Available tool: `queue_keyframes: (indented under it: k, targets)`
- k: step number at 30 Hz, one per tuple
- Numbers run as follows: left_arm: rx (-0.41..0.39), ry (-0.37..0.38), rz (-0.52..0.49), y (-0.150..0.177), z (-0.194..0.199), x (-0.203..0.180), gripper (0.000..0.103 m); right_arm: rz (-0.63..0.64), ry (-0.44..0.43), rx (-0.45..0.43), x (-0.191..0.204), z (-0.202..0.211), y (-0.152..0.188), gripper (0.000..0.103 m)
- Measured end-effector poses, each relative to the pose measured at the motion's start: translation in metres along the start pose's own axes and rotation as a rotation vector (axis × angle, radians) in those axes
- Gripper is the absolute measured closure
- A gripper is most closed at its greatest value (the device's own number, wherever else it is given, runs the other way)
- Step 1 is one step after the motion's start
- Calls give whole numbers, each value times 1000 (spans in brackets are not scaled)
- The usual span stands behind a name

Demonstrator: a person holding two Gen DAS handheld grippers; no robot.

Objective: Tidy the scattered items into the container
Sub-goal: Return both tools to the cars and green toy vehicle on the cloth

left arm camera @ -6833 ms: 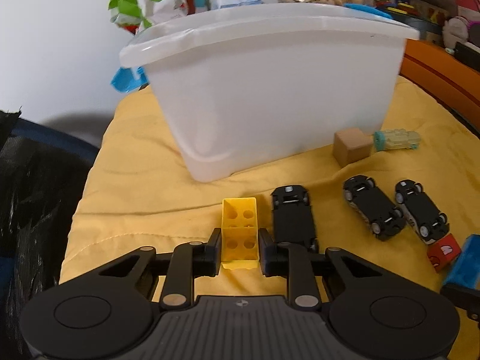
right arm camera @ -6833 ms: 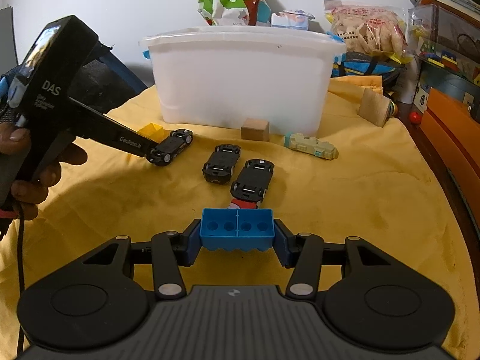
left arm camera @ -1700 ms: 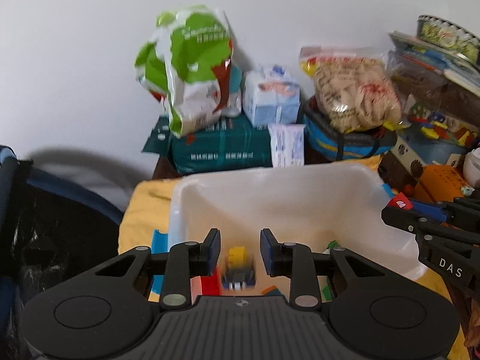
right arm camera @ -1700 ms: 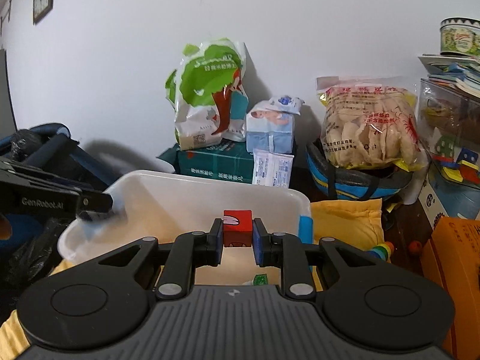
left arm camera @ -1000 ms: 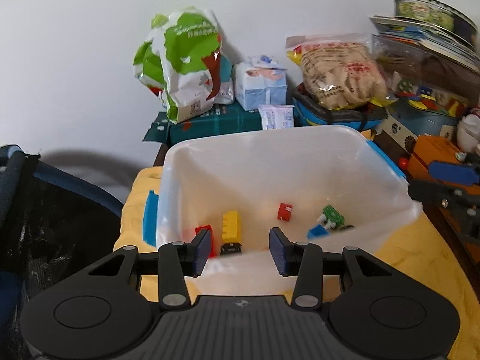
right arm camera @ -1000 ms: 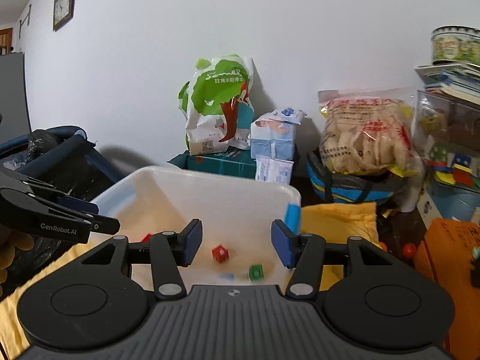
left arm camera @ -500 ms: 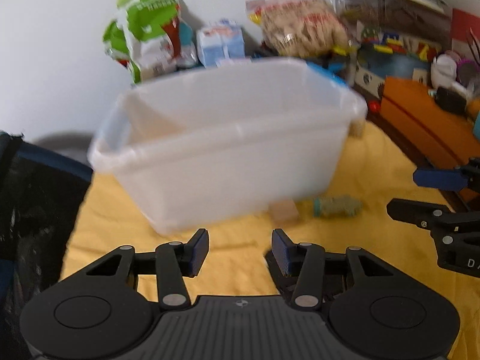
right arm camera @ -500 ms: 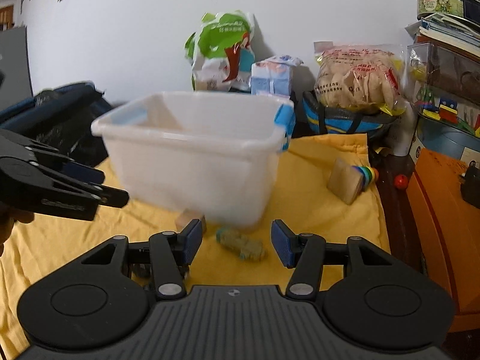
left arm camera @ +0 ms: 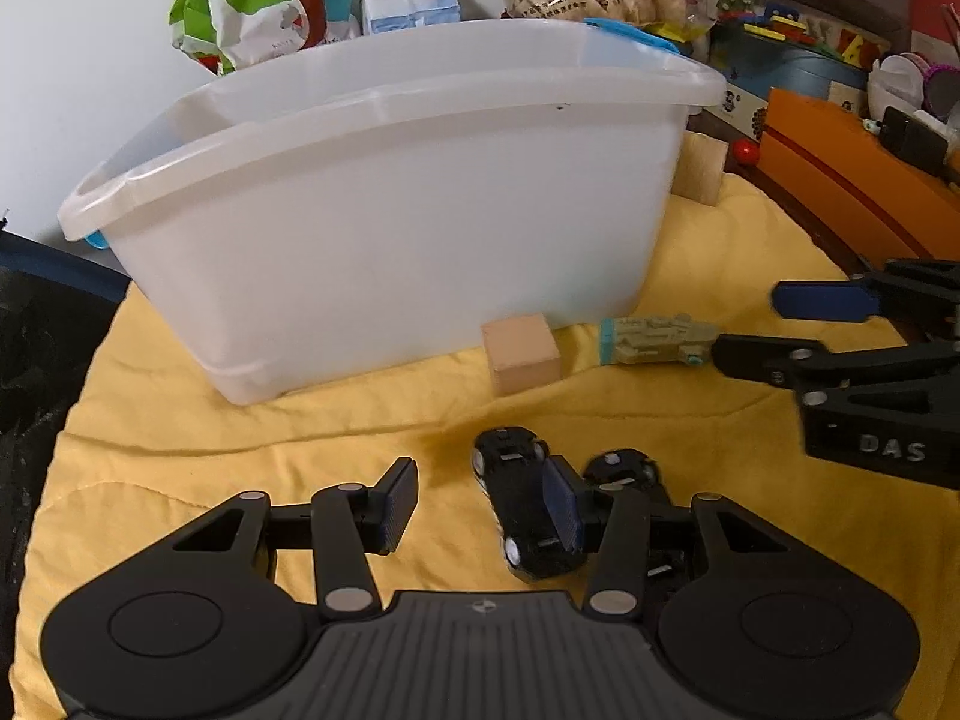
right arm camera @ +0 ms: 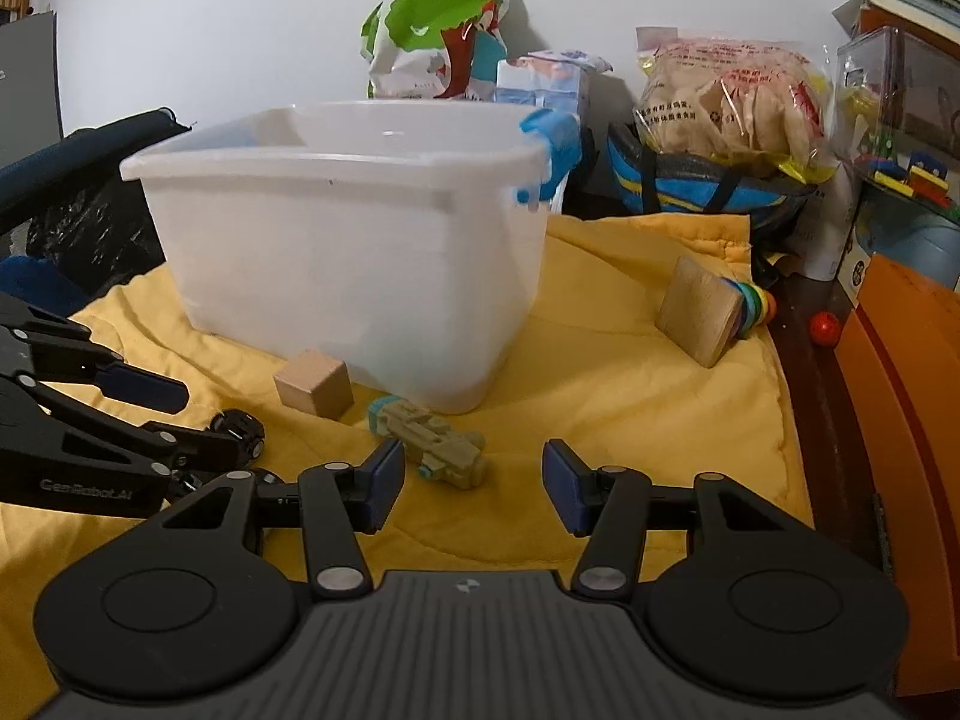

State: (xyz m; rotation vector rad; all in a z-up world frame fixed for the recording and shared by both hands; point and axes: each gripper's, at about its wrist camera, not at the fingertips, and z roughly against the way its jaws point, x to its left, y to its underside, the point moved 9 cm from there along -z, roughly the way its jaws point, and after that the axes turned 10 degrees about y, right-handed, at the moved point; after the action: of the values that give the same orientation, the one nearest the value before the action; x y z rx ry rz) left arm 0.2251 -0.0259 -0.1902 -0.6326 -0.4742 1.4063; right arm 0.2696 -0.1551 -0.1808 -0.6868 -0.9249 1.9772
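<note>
The white plastic bin [left arm camera: 384, 204] stands on the yellow cloth [left arm camera: 180, 420]; it also shows in the right wrist view [right arm camera: 348, 240]. My left gripper [left arm camera: 483, 507] is open and empty, low over the cloth, with a black toy car [left arm camera: 522, 504] lying upside down just inside its right finger and a second black car [left arm camera: 624, 471] behind that finger. My right gripper [right arm camera: 471, 489] is open and empty, with a tan brick vehicle [right arm camera: 435, 444] just beyond its left finger. A wooden cube [right arm camera: 313, 383] sits by the bin's base; it also shows in the left wrist view [left arm camera: 521, 353].
A wooden block with coloured rings [right arm camera: 708, 312] lies right of the bin. Snack bags [right arm camera: 726, 102] and boxes stand behind it. An orange box [right arm camera: 900, 360] borders the cloth on the right. A dark bag [right arm camera: 78, 198] sits at the left.
Both grippers have come down from over the bin to the cloth in front of it. The left one now sits by the black cars, the right one by the tan vehicle.
</note>
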Motion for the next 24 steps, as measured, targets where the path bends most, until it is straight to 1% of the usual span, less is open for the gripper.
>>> queue_keyframes:
  k: [7,10,16,18,20,21,22,24]
  targets:
    - [8,15,-8,1,-4,-13,53,34,-36,-3,5,-9,2,48]
    - [35,7,9,5,-14,-12,53,41,-52,-7,6,-19,0,48]
    - [26,-1,15,9,-14,-8,52,63,-106,-9,15,-40,-1,48]
    - [24,4,21,10,-13,-6,54,74,-125,2,18,-46,-1,48]
    - [22,11,18,10,-11,-8,68,81,-143,13,22,-49,0,53]
    - [21,16,15,10,-11,-9,70,85,-149,14,23,-49,0,55]
    - [20,16,13,10,-10,-9,70,89,-154,15,25,-47,1,60]
    - [19,19,15,11,-10,-9,70,95,-160,18,27,-43,3,64]
